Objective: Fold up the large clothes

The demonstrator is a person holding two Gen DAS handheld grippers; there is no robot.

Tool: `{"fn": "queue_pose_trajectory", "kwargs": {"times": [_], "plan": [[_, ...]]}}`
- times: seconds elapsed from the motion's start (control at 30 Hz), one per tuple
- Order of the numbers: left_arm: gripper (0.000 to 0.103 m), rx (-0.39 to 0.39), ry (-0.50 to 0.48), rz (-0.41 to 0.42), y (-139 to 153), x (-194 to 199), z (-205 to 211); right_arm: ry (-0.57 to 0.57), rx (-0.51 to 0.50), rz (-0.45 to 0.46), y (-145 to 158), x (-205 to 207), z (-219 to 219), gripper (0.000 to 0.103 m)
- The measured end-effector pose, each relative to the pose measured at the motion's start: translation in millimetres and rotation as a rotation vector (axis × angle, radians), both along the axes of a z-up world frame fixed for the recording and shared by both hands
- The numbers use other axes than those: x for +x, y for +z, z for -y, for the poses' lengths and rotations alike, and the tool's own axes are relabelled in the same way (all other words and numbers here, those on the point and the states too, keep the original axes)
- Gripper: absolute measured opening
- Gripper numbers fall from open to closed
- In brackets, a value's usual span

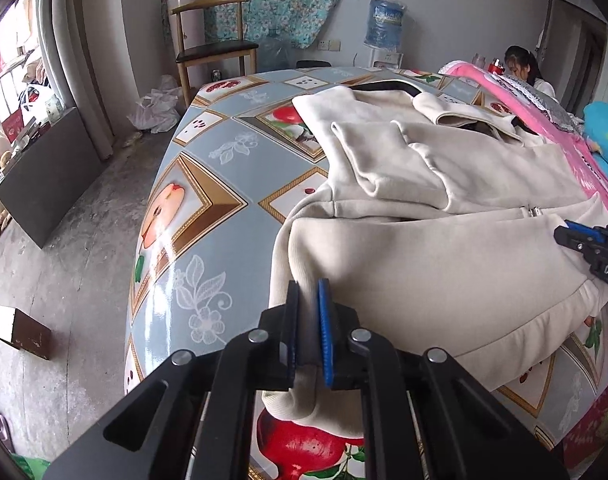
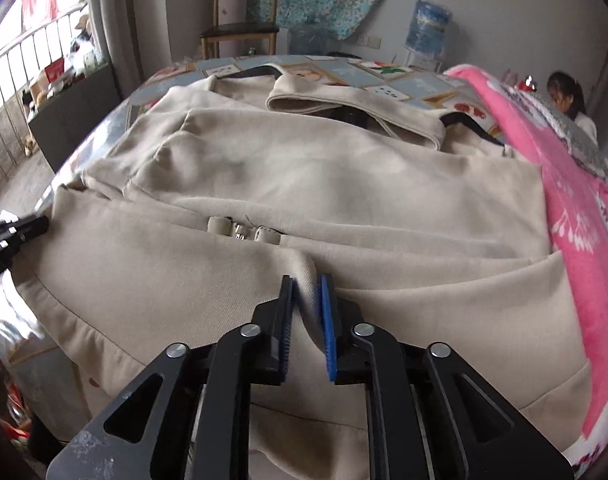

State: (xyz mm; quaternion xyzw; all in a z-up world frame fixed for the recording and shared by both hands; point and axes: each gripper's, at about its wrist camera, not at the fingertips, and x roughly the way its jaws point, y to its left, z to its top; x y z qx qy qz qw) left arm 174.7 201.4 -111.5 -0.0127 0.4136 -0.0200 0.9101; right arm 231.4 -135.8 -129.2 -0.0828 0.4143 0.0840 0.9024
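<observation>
A large beige zip jacket [image 1: 443, 240] lies spread over a table with a fruit-patterned cloth [image 1: 208, 200], its sleeves folded in over the chest. My left gripper [image 1: 308, 294] is shut on the ribbed hem at the jacket's near left corner, at the table edge. In the right wrist view my right gripper [image 2: 306, 284] has a raised ridge of the jacket [image 2: 304, 168] pinched between its pads, just below the zip pull [image 2: 240, 232]. The right gripper [image 1: 583, 248] shows at the right edge of the left wrist view. The left gripper [image 2: 16, 232] shows at the left edge of the right wrist view.
A pink blanket [image 2: 563, 200] lies along the jacket's right side. A person [image 2: 567, 96] sits at the far right end of the table. Beyond the table stand a wooden chair [image 1: 212, 40] and a water dispenser [image 1: 385, 24]. A small box [image 1: 20, 332] sits on the floor at left.
</observation>
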Motion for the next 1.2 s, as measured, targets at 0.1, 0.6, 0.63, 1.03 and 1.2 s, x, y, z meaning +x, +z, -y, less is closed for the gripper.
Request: {"fn": "queue_pose_trajectory", "kwargs": {"times": [0.1,0.6,0.63,1.03,1.2], "plan": [[0.01,0.01,-0.001,0.001,0,-1,0,-0.082,0.13,0.034,30,-9,43,0.054],[0.01,0.008,0.007,0.002,-2,-3,0,-0.243,0.033,-0.051,11,16,92,0.036],[0.01,0.007,0.007,0.003,-2,-3,0,-0.225,0.049,-0.05,14,15,90,0.028],[0.01,0.004,0.001,0.008,-2,-3,-1,-0.257,0.149,0.113,68,5,105,0.004],[0.01,0.004,0.012,0.007,0,-2,-2,-0.288,0.193,0.067,36,32,110,0.004]]}}
